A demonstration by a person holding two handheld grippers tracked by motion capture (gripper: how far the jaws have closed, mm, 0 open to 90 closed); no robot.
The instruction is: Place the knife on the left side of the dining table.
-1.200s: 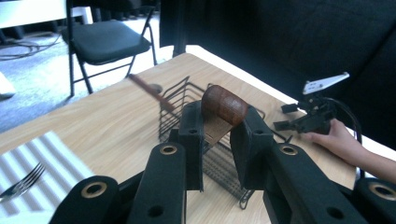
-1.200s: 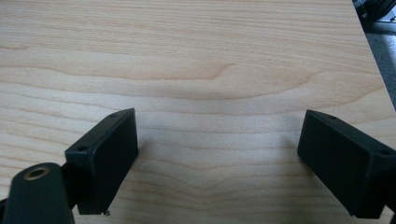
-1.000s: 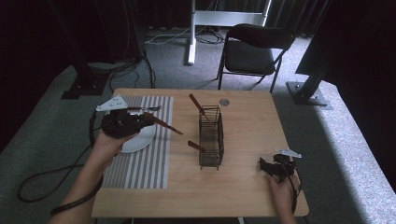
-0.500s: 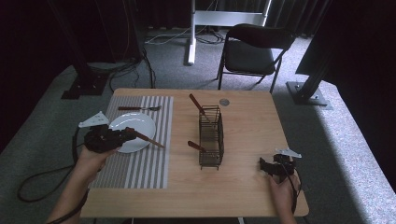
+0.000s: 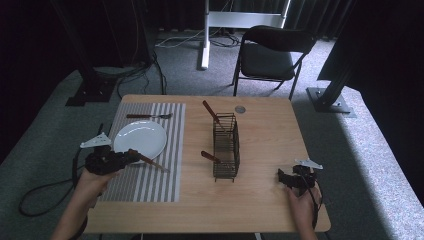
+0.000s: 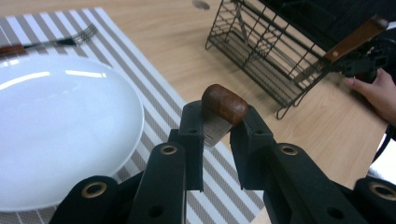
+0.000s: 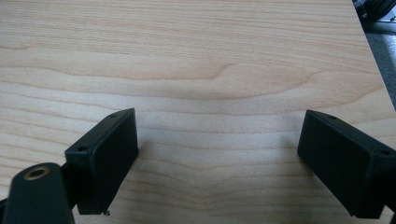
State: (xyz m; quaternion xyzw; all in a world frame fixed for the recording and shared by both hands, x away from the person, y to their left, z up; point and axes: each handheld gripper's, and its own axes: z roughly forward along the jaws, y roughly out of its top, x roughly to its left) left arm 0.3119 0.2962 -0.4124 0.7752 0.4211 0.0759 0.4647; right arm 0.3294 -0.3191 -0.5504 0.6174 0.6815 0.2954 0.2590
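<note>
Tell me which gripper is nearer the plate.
Left. The left gripper, shut on a wooden-handled utensil, sits right beside the plate, at its near edge. The right gripper rests across the table, beyond the wire basket.

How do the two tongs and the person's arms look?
Both tongs, left and right, are black, with blocky jaws, brass-coloured rivets and a grey three-cornered plate on top. A black cable trails from the left one. The forearms are bare, with no sleeves visible.

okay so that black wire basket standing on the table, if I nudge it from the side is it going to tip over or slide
The wire basket looks tall and narrow, so a push high on its side would probably tip it. It stands on thin wire feet on smooth wood, so a low push likely slides it. The two wooden-handled utensils leaning out of it may shift or rattle.
</note>
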